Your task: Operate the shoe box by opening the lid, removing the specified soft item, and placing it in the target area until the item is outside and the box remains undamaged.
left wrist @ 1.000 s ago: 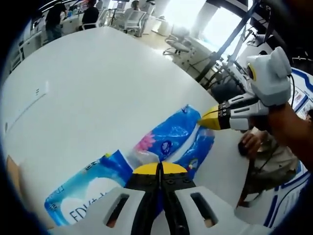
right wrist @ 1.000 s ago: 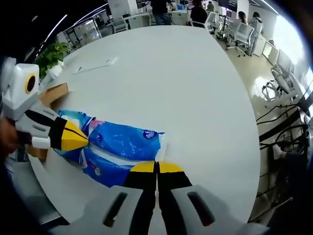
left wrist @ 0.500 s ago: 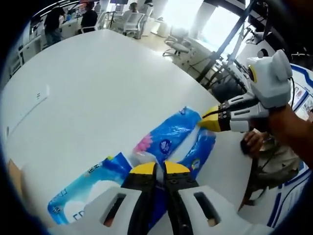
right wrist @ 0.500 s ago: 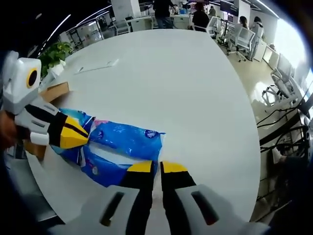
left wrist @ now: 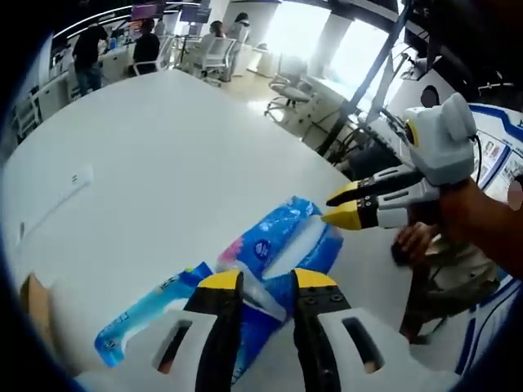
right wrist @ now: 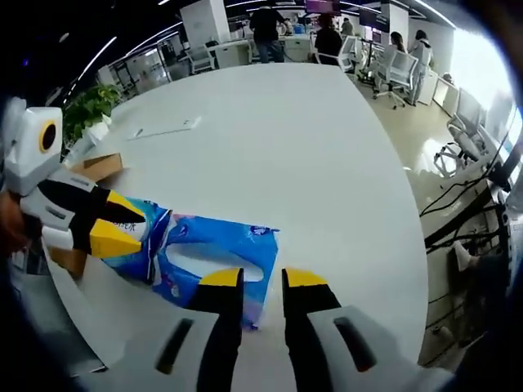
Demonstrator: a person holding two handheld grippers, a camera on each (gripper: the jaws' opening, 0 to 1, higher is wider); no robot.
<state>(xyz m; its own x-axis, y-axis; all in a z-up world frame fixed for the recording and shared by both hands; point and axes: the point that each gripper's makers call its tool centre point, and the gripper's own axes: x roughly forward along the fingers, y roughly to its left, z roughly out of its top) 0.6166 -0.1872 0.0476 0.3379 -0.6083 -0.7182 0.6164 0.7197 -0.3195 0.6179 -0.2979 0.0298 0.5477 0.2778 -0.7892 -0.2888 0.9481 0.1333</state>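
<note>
The soft item, a blue plastic tissue pack [left wrist: 278, 253], lies flat on the white table [left wrist: 155, 163] near its curved edge, outside the cardboard box [right wrist: 94, 167], a corner of which shows beyond the pack in the right gripper view. The left gripper [left wrist: 265, 282] has its jaws spread, with the near end of the pack lying between and just under the yellow tips; no pinch on the wrapper is visible. The right gripper [right wrist: 261, 279] is likewise parted, its tips over the opposite end of the pack [right wrist: 208, 249]. Judged from this, the item appears to be set down and released, so the remaining risks concern withdrawal. A jaw tip may snag the loose, crinkled film and drag the pack, and because the pack sits near the table edge in the left gripper view, a drag in that direction could slide it off. The left gripper also works close to the box, so a wide retreat could strike and dent the cardboard. Lifting both grippers straight up before moving away reduces both risks.
</note>
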